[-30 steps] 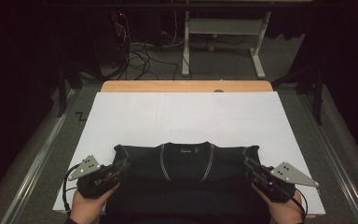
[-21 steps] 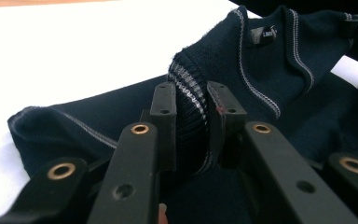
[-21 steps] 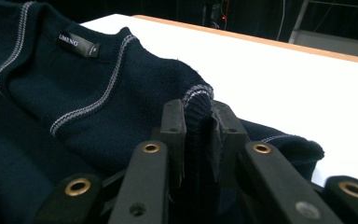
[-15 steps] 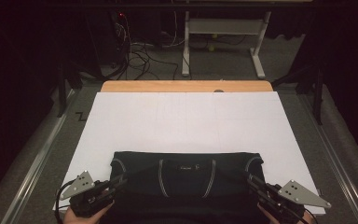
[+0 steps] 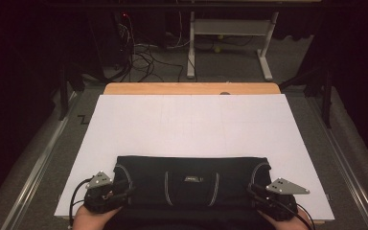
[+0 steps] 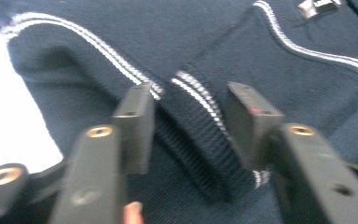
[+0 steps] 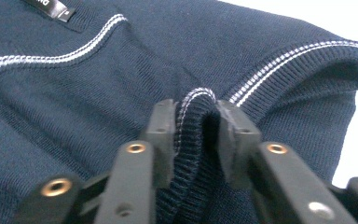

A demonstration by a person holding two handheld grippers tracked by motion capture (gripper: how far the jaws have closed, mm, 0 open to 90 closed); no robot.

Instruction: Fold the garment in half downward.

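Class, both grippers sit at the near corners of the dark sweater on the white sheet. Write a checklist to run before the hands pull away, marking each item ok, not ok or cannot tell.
1. Left gripper let go: ok; its jaws have just been opening and stand apart from the ribbed cuff between them.
2. Right gripper let go: cannot tell; its jaws have just been opening, yet the ribbed fold sits snug between them.
3. Sweater folded into a flat band: ok.
4. Sweater wholly on the white sheet: cannot tell; its near edge is hidden.
5. Far edge of the fold straight: ok.
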